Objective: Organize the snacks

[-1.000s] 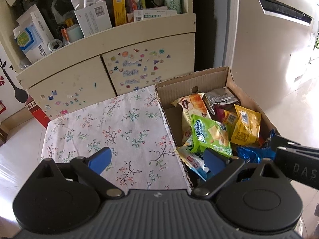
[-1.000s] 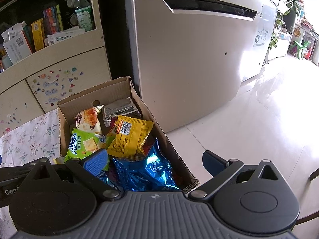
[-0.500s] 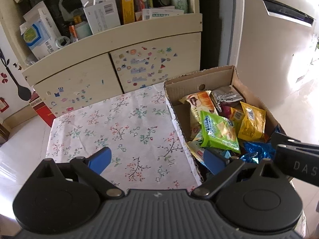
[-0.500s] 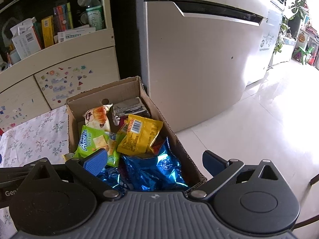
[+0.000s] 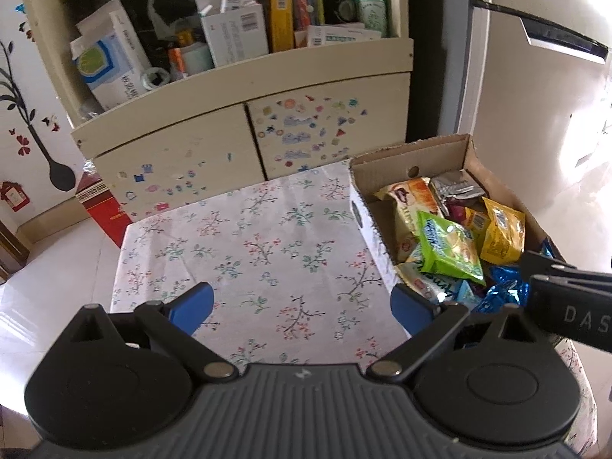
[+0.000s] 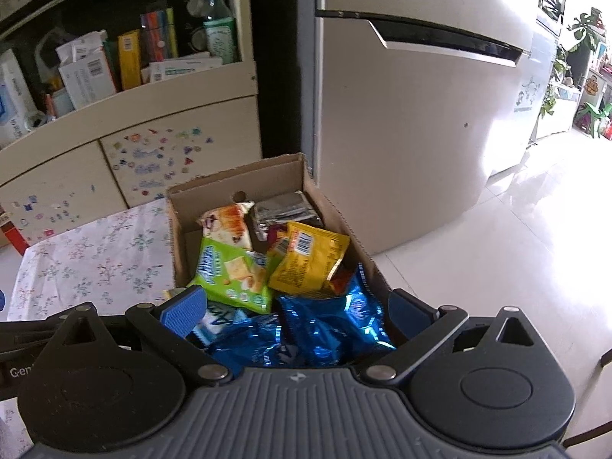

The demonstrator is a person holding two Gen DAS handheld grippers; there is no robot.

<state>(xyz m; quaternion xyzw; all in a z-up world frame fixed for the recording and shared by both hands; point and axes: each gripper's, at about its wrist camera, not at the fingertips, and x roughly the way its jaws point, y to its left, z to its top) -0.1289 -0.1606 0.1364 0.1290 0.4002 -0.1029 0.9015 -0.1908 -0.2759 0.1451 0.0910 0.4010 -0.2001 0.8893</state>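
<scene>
A small table under a floral tablecloth (image 5: pixel 244 244) stands before a cream cabinet (image 5: pixel 244 130) dotted with stickers, its open shelf crowded with boxes and a green bottle (image 6: pixel 218 34); a pale refrigerator (image 6: pixel 420 122) rises to the right, with bright tiled floor (image 6: pixel 528 229) beyond. The left gripper (image 5: pixel 302 306) hangs over the bare cloth with its blue-padded fingers (image 5: pixel 193 306) spread wide and nothing between them; the cardboard box (image 5: pixel 405 157) of snacks sits ahead and to its right, at the table's right edge, the box's near corner just beside the right-hand pad. The right gripper (image 6: pixel 296 311) is poised over the near end of that same box, spread wide and empty; crumpled blue foil packets (image 6: pixel 325 329) lie directly below and between its fingers, whether touching them cannot be told; just ahead rests a green cracker packet (image 6: pixel 229 275), tilted, overlapping a yellow packet (image 6: pixel 306 264) to its right; farther ahead lie a croissant packet (image 6: pixel 227 225) and a silver foil pouch (image 6: pixel 283 210) against the box's far wall; part of the right gripper's black body juts into the left wrist view at the right edge.
</scene>
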